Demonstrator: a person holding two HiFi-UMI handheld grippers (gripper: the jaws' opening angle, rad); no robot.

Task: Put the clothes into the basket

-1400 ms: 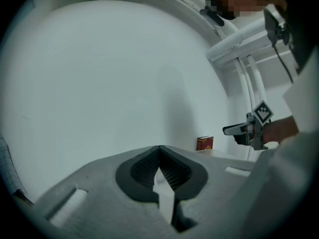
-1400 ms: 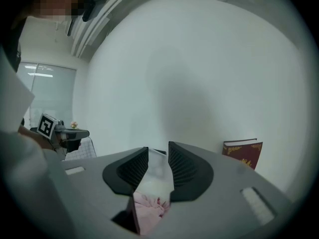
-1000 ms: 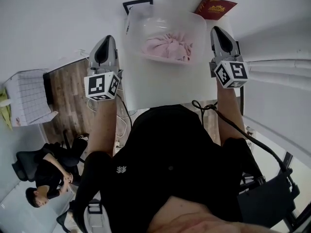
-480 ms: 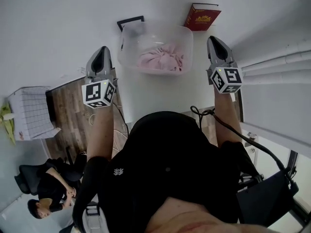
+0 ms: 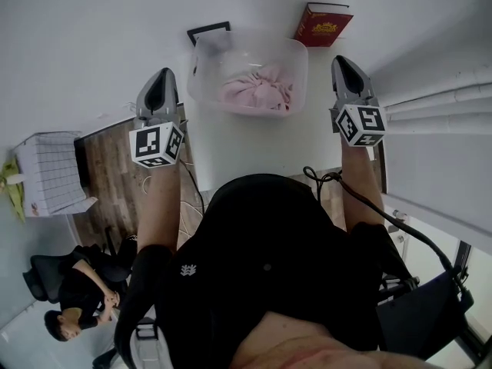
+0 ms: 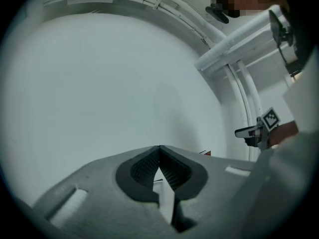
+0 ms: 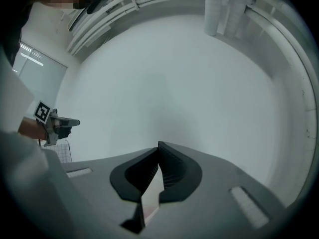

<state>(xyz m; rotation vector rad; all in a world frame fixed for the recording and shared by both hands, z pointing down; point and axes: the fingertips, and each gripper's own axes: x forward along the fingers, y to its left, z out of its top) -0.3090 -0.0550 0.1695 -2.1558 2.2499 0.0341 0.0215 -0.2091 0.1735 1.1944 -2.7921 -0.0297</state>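
A translucent plastic basket point(image 5: 286, 60) stands on the white table point(image 5: 254, 141), and a heap of pink clothes point(image 5: 257, 89) lies inside it. My left gripper point(image 5: 162, 73) hovers to the left of the basket, off the table's left edge, shut and empty. To the right of the basket is my right gripper point(image 5: 340, 58), also shut with nothing in it. In the left gripper view the left gripper point(image 6: 159, 147) has its jaws together against a white wall. The right gripper point(image 7: 159, 143) looks the same in its own view.
A red book point(image 5: 323, 23) lies behind the basket on the right, with a black-framed object point(image 5: 209, 31) behind it on the left. A white gridded box point(image 5: 46, 171) stands on the wooden floor at the left. A person in black point(image 5: 77, 290) sits at lower left.
The basket looks smaller and farther away than a second ago, when both grippers flanked it closely. Both grippers have stayed shut and have barely shifted in the last half second.
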